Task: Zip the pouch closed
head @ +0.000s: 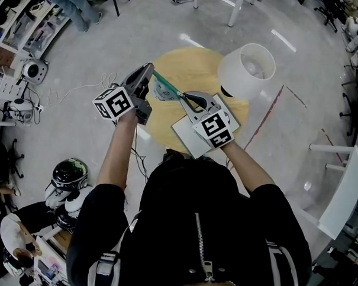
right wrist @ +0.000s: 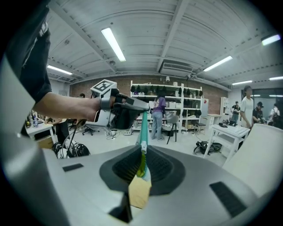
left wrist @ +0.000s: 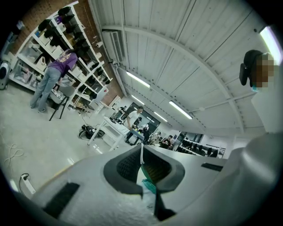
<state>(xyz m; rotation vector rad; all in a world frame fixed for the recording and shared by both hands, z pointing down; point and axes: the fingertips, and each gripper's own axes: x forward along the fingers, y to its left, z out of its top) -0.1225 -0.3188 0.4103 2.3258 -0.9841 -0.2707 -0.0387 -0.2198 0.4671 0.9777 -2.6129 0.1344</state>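
My left gripper (left wrist: 142, 164) clamped on one end of the thin teal fabric pouch (head: 165, 87), my right gripper (right wrist: 141, 161) pinching the other end, pouch taut between both jaws, round pale wooden table (head: 181, 62) beneath, white cylindrical shade (head: 247, 68) near my right jaws, open grey floor (head: 162, 21) all round.

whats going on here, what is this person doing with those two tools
A person stands over a round wooden table and holds a teal pouch up in the air with two hand-held tools. The left tool is shut on one end of the pouch and the right tool is shut on the other, so it is stretched taut between them. How far the zip is closed cannot be made out. A white lampshade shows at the table's right edge.
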